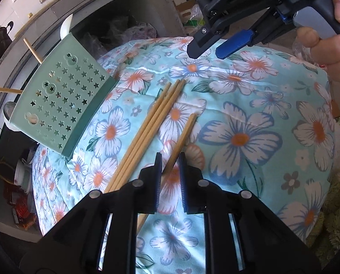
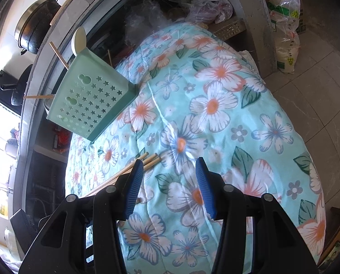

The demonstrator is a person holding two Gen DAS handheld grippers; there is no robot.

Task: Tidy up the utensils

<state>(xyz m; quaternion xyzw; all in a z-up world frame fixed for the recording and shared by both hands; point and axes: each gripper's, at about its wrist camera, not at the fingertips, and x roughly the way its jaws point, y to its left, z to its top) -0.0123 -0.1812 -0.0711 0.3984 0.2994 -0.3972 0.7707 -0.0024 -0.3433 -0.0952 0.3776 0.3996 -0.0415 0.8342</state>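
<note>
- My left gripper (image 1: 170, 159) sits at the near edge of the scene, pointing down and away, with its jaws drawn narrow around a single loose chopstick (image 1: 183, 134).
- Whether the pads actually press on the wood I cannot tell; the stick passes between them with a little gap showing on the right side.
- That stick's long axis runs from near-left to far-right, crossing between the jaws at a slant, with its far tip lying on the floral cloth (image 1: 249, 105) just ahead.
- Just left of it lies a bundle of chopsticks (image 1: 147, 132) on almost the same slant, its near ends by my left finger. I count four in the bundle, so five on the cloth.
- The green utensil holder (image 1: 62, 100), punched with star holes, stands far left of my left gripper, well apart from the sticks.
- Two more chopsticks poke out beyond it, and a white spoon (image 2: 78, 38) rises behind its top edge.
- My right gripper (image 2: 170, 182) hangs over the cloth on the far right, jaws about half open and holding nothing.
- I judge the left hand far nearer to the sticks; the carry would go left and away toward the holder.
</note>
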